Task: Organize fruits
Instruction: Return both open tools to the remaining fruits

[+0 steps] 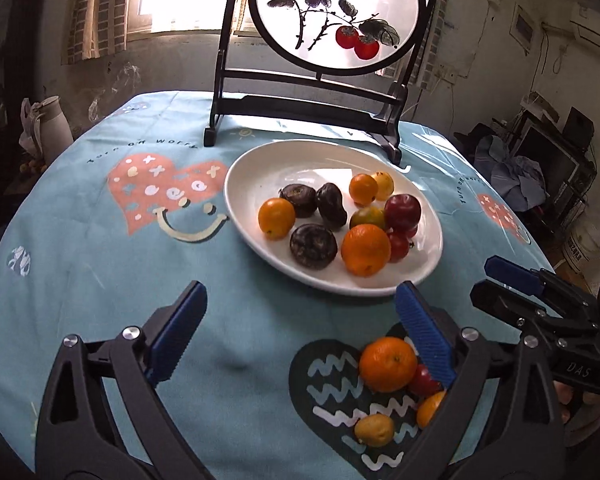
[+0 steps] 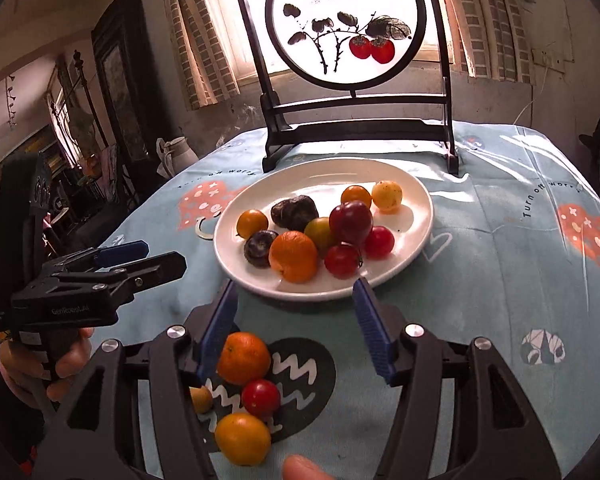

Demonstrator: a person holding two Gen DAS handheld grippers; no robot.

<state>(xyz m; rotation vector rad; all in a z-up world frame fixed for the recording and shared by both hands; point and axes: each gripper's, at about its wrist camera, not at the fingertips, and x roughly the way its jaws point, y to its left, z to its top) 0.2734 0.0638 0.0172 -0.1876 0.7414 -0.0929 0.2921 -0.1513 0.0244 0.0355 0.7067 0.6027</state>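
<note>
A white oval plate (image 1: 260, 160) (image 2: 240, 272) holds several fruits: oranges, dark round ones and red ones. Nearer to me, a mandarin (image 1: 388, 364) (image 2: 244, 358), a red tomato (image 1: 422, 380) (image 2: 261, 398), a small orange fruit (image 1: 430, 408) (image 2: 242, 444) and a small yellow one (image 1: 374, 430) (image 2: 201, 399) lie loose on a dark heart print. My left gripper (image 1: 300, 292) (image 2: 164, 256) stands wide open over bare cloth, left of this group. My right gripper (image 2: 296, 286) (image 1: 486, 278) is open above the loose fruits, its left pad beside the mandarin, gripping nothing.
A dark wooden stand with a round painted screen (image 1: 304, 112) (image 2: 360, 132) rises right behind the plate. A white jug (image 1: 52, 124) stands beyond the table's left edge. The blue printed tablecloth (image 1: 100, 260) covers the table. A fingertip (image 2: 300, 468) shows at the bottom edge.
</note>
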